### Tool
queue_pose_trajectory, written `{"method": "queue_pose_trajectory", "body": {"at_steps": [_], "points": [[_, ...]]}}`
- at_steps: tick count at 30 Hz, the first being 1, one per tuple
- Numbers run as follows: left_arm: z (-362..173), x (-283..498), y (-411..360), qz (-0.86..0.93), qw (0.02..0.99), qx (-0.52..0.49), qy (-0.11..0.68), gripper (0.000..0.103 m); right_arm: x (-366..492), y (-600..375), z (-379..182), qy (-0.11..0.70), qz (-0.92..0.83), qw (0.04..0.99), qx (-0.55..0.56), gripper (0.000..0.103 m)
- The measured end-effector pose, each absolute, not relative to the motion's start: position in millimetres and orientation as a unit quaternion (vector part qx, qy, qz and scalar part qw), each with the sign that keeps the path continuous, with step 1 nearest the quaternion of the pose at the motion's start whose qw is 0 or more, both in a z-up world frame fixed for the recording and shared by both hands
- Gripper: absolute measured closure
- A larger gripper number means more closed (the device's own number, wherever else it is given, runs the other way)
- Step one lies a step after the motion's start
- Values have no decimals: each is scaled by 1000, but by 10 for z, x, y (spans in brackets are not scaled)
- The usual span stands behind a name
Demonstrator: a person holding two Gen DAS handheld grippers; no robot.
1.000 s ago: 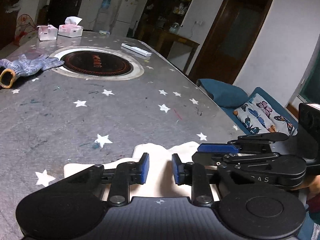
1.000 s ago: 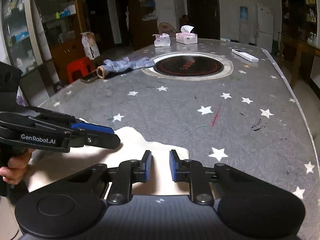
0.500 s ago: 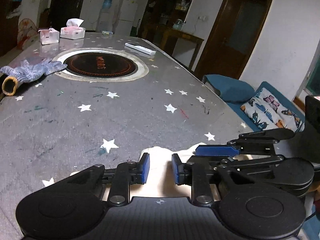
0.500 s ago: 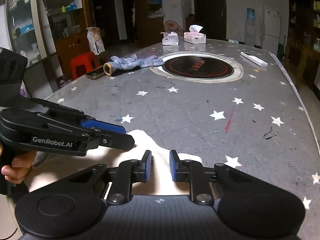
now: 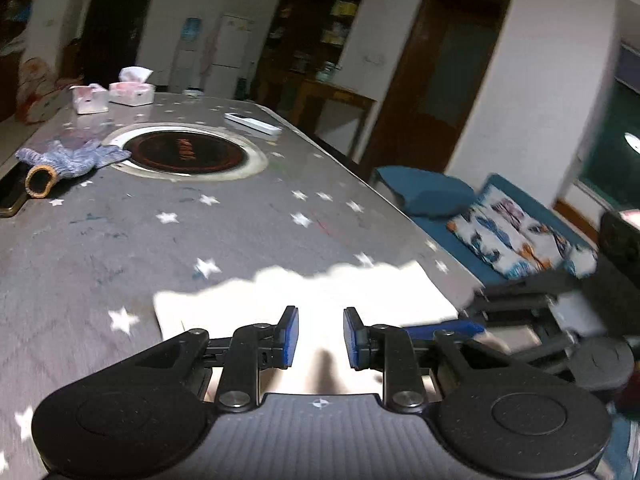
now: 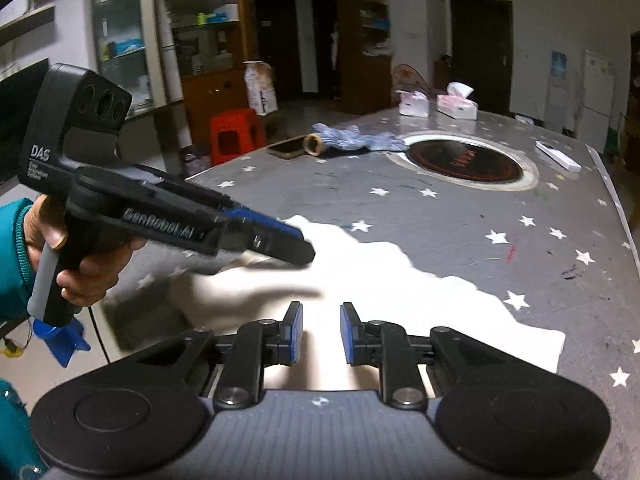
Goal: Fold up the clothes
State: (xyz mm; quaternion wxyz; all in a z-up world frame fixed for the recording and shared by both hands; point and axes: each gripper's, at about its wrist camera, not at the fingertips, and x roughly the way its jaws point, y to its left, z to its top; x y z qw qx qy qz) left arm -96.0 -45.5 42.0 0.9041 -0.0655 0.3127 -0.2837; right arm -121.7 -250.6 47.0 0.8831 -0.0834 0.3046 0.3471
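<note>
A cream-white garment [image 5: 312, 296] lies flat on the near part of the grey star-patterned table [image 5: 160, 240]; it also shows in the right wrist view [image 6: 380, 280]. My left gripper [image 5: 317, 336] is open and empty, raised above the garment's near edge. My right gripper [image 6: 321, 332] is open and empty, also above the garment. In the right wrist view the left gripper [image 6: 296, 246] hovers over the garment's left part, held by a hand. In the left wrist view the right gripper [image 5: 460, 326] shows blurred at the garment's right edge.
A round inset hotplate [image 5: 184, 152] sits mid-table. A grey-blue work glove [image 5: 72, 156] and a phone [image 6: 286, 146] lie at its left. Two tissue boxes [image 5: 132, 92] and a white remote [image 5: 252, 122] are at the far end. A blue sofa [image 5: 500, 220] stands right of the table.
Both grippers have lifted up and back from the garment, so more of it shows spread flat. The jaws stay open. The left gripper has risen clear of the cloth.
</note>
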Motion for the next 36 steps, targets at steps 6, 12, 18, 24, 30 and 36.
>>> {"method": "queue_pose_trajectory", "body": {"at_steps": [6,12,18,24,30,36], "points": [[319,-1216,-494,-292,902,-49,314,77,-1474,-2474,431,277,357,885,-114,84],[205,-1258,-532,-283,906,-22,313,77,-1599,-2416,276,277,357,882,-134,84],[142,-1307,-526,-275,910,-1,309,76,-1635,-2395,182,277,351,882,-145,84],[258,-1370,-473,-262,920,-1,292,77,-1596,-2481,378,271,358,887,-109,85],[191,-1375,-409,-249,921,-5,300,77,-1487,-2438,338,279,354,888,-93,86],[162,-1397,-359,-244,922,-6,300,77,-1533,-2348,182,288,358,880,-123,86]]}}
